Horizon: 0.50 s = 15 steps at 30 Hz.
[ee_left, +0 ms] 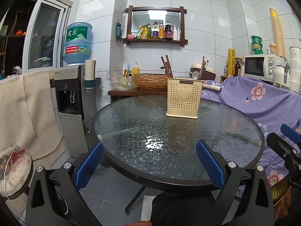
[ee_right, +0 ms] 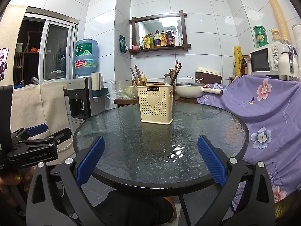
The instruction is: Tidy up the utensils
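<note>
A cream perforated utensil holder with a heart on its front stands upright at the far side of the round glass table. Brown chopsticks stick up on its left, more chopsticks and a metal spoon on its right. The holder also shows in the right wrist view. My left gripper is open and empty at the table's near edge. My right gripper is open and empty too, beside it.
A water dispenser stands left of the table. A purple flowered cloth covers furniture on the right, with a microwave behind. A low wooden bench with a pot and a bag is behind the table.
</note>
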{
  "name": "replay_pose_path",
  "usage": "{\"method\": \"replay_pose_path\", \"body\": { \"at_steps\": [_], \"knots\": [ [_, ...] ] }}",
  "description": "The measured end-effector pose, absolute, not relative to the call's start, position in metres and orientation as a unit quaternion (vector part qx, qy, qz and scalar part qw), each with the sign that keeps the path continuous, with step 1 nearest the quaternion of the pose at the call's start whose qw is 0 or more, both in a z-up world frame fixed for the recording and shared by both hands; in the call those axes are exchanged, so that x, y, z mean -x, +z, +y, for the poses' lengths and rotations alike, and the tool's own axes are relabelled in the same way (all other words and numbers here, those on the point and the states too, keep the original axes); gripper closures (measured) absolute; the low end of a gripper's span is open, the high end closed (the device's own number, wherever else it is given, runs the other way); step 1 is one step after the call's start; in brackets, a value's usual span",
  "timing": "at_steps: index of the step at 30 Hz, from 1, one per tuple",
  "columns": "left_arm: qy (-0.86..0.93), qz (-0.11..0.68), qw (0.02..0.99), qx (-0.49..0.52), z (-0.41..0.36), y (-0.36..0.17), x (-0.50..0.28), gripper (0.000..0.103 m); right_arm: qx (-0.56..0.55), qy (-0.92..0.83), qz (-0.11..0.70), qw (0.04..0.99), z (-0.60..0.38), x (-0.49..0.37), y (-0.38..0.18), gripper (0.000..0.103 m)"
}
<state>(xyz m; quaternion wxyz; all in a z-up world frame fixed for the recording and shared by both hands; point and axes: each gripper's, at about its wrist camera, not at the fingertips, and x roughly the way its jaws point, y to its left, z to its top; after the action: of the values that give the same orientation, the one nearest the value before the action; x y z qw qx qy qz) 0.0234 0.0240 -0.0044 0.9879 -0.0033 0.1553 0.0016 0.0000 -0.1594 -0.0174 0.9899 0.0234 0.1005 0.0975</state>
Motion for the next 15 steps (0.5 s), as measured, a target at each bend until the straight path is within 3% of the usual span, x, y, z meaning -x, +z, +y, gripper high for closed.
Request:
{"method": "replay_pose_path", "body": {
  "at_steps": [15],
  "knots": [
    [-0.001, 0.156, 0.988, 0.0, 0.022, -0.0057, -0.0232, 0.006, -0.024, 0.099, 0.104, 0.989, -0.1571, 0.0001, -0.0178, 0.006]
  ]
}}
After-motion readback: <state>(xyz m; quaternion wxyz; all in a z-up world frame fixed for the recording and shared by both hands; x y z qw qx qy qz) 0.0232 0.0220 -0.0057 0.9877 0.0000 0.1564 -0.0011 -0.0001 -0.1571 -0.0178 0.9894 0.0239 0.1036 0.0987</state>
